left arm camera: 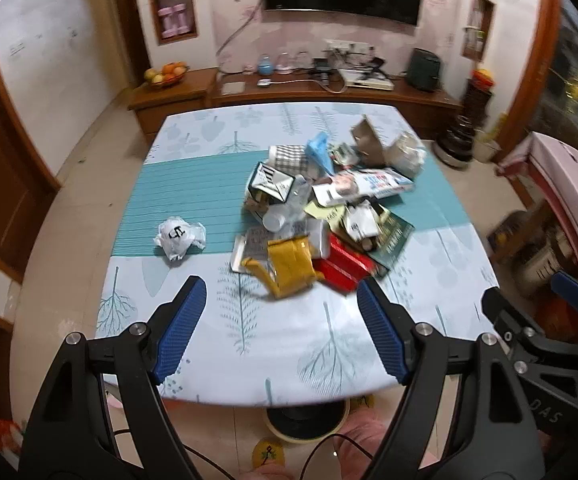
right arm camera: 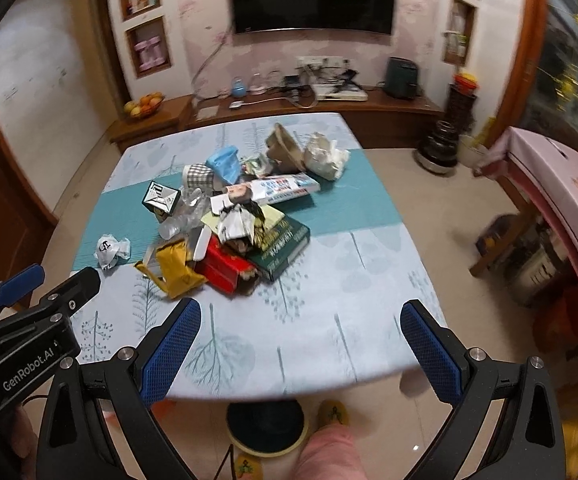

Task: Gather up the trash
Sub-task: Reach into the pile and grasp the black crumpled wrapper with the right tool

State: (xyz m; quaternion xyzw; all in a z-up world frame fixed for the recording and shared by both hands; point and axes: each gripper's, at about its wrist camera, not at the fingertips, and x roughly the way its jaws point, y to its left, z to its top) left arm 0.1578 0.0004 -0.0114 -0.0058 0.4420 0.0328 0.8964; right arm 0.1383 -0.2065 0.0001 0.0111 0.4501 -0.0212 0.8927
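Over the near edge of the tabletop, both tools hover with nothing between their blue pads: the left tool stands released, jaws wide, and the right tool likewise gapes empty. Collection appears to be at the approach stage; no item is yet grasped. The trash sits in a heap about mid-tabletop, with a yellow packet and a red box nearest the left tool, and a green book on the heap's right flank. A crumpled white paper ball lies apart, left of the heap. The next move likely calls for advancing and lowering onto one loose outer piece, probably the yellow packet. Overlapping items may shift or drag neighbours. No bin is visible.
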